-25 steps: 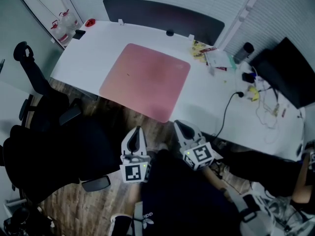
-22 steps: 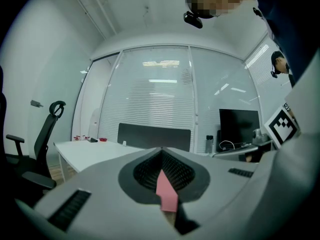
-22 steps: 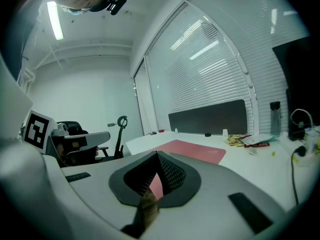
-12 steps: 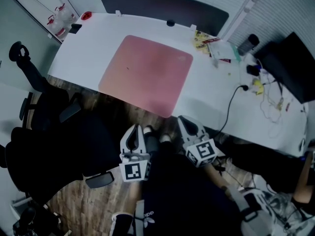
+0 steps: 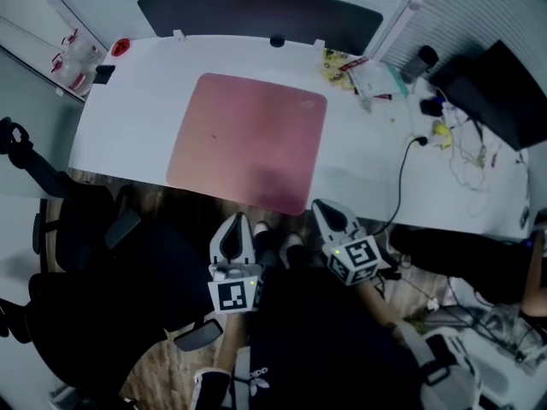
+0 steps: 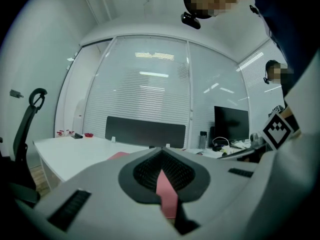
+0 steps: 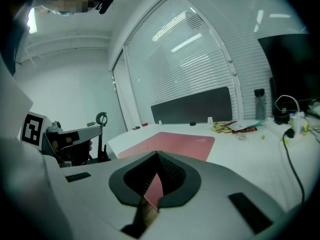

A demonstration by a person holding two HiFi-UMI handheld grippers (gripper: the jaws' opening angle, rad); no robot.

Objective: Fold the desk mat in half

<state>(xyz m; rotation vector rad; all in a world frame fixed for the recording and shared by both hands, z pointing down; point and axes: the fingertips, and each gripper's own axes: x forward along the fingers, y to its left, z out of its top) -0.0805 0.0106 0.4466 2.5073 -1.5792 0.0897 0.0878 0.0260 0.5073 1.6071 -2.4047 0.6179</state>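
Note:
The pink desk mat [image 5: 248, 139] lies flat and unfolded on the white desk [image 5: 128, 109], its near edge close to the desk's front edge. Both grippers hover in front of the desk, below that edge, pointing toward the mat. My left gripper [image 5: 232, 222] is shut with nothing in it, just short of the mat's near edge. My right gripper [image 5: 323, 207] is also shut and empty, near the mat's front right corner. In the right gripper view the mat [image 7: 172, 144] stretches ahead beyond the closed tips [image 7: 157, 155]. The left gripper view shows a strip of mat [image 6: 119, 155] past its tips [image 6: 161, 151].
A dark divider panel [image 5: 256, 15] runs along the desk's far edge. Snack packets and papers [image 5: 359, 71], a bottle [image 5: 423, 58], a black cable [image 5: 402, 178] and a monitor [image 5: 504, 84] crowd the right side. Black office chairs [image 5: 77, 229] stand at the left.
Both grippers have moved forward, closer to the desk's front edge and the mat's near edge. The mat itself has not moved.

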